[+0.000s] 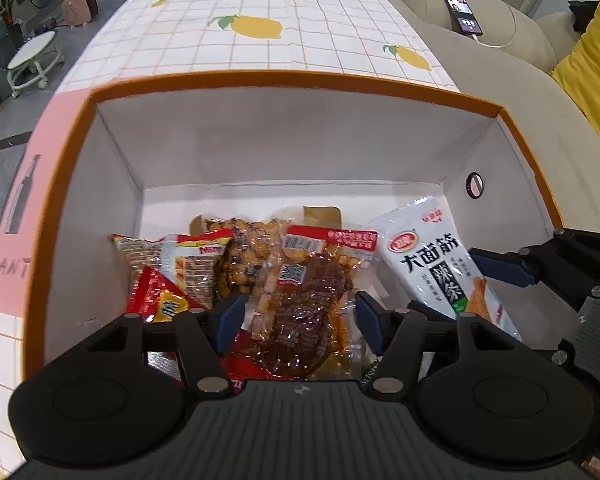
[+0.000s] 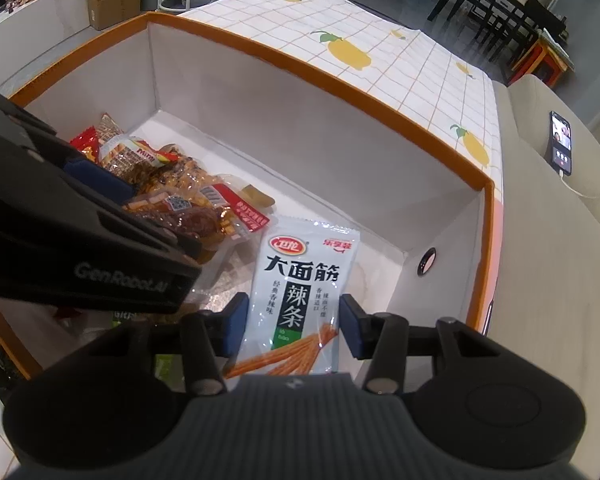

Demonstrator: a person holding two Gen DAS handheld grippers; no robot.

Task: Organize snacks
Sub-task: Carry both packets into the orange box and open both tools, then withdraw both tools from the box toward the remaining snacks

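Lemon-print surface (image 1: 284, 52) carried the box (image 1: 300, 80). Both grippers, left gripper (image 1: 300, 320) and right gripper (image 2: 294, 320), stood open. Risk: right gripper's jaws straddling the white packet (image 2: 300, 276) could crumple it against the left gripper's snack pile (image 1: 300, 300).

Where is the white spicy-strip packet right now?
In both views, the white packet lies inside the orange-rimmed box, between the open right gripper fingers, right of the brown meat packet.

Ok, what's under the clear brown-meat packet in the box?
The clear brown-meat packet lies on a red wrapper and a clear nut bag. What lies beneath those is covered.
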